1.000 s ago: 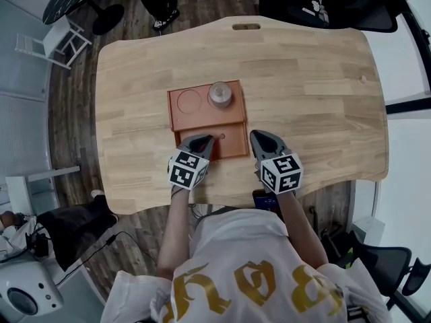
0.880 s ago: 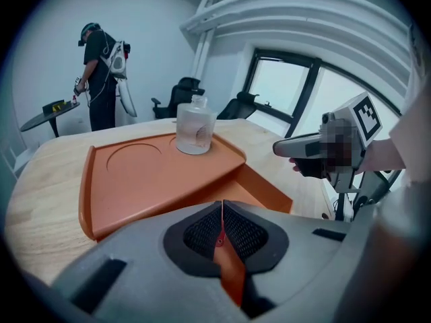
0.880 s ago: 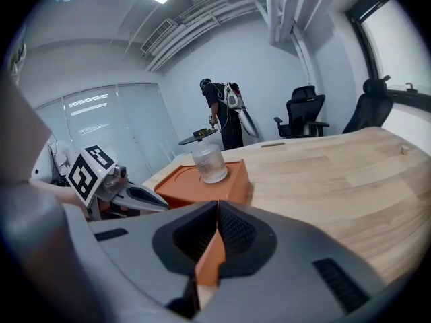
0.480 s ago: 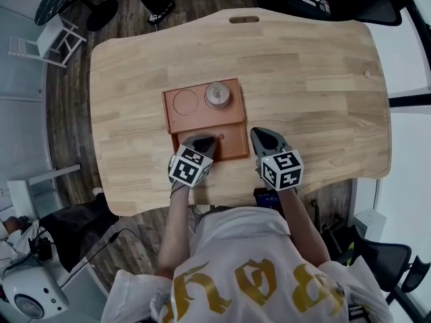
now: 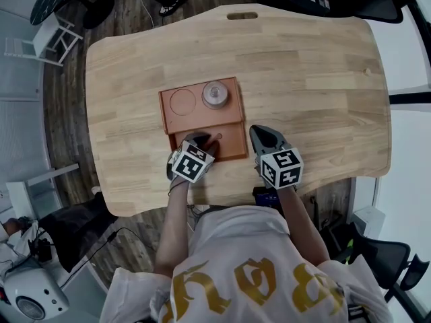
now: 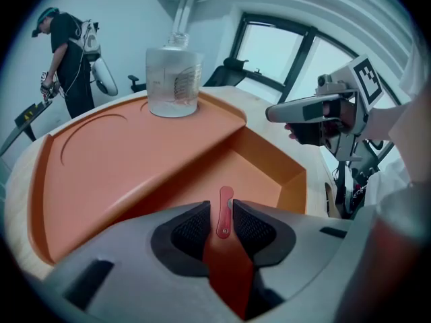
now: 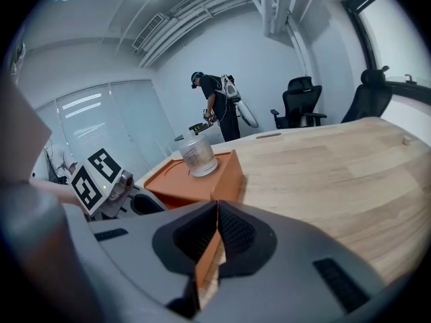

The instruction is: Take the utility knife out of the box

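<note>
Your left gripper dips into the lower compartment of the orange box, jaws pinching the end of the red utility knife lying there (seemingly ready to lift). Your right gripper sits beside the box, pressed together and empty, out of the way.

Matt orange plastic box on smooth pale wooden table.

A pale wooden table fills the middle of the room, with a clear jar upright near its centre. Black office chairs stand at one o'clock, and a white frame sits at ten o'clock on the dark plank floor.
</note>
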`<action>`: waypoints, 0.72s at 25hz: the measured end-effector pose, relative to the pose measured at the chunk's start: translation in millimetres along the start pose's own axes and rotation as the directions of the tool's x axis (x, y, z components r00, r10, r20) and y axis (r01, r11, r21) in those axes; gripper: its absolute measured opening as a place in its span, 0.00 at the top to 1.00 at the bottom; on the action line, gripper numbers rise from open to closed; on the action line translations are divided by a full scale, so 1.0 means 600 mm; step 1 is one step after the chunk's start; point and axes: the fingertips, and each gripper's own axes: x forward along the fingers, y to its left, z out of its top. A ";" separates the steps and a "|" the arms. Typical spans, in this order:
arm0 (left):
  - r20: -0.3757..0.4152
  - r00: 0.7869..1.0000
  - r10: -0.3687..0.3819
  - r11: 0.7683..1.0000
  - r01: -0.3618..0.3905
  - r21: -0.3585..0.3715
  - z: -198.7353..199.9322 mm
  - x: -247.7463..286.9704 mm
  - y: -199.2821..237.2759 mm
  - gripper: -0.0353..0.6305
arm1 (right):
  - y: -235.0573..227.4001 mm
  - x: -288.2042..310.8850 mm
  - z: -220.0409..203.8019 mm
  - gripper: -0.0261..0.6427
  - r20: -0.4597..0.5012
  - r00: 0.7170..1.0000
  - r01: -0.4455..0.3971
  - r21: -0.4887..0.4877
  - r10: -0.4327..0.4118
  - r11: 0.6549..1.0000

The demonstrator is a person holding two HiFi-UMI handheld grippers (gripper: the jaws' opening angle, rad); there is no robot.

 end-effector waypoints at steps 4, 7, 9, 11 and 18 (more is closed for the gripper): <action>-0.020 1.000 0.021 0.998 -0.020 0.055 -0.001 0.002 -0.002 0.79 | -0.005 0.001 -0.003 0.94 -0.002 1.000 0.004 0.008 -0.004 1.000; -0.033 0.999 0.029 0.997 -0.026 0.079 -0.001 0.005 -0.003 0.79 | -0.011 -0.001 -0.004 0.94 -0.003 1.000 0.010 0.012 -0.010 1.000; -0.047 0.998 0.035 0.994 -0.030 0.102 -0.004 0.007 -0.004 0.79 | -0.011 -0.001 -0.003 0.94 -0.003 1.000 0.011 0.012 -0.011 1.000; -0.052 0.998 0.047 0.991 -0.040 0.131 -0.005 0.008 -0.004 0.79 | -0.010 -0.002 -0.002 0.94 -0.003 1.000 0.011 0.010 -0.011 1.000; -0.064 0.993 0.103 0.973 -0.087 0.216 -0.008 0.011 -0.004 0.80 | -0.012 -0.004 -0.004 0.94 -0.007 1.000 0.017 0.011 -0.017 1.000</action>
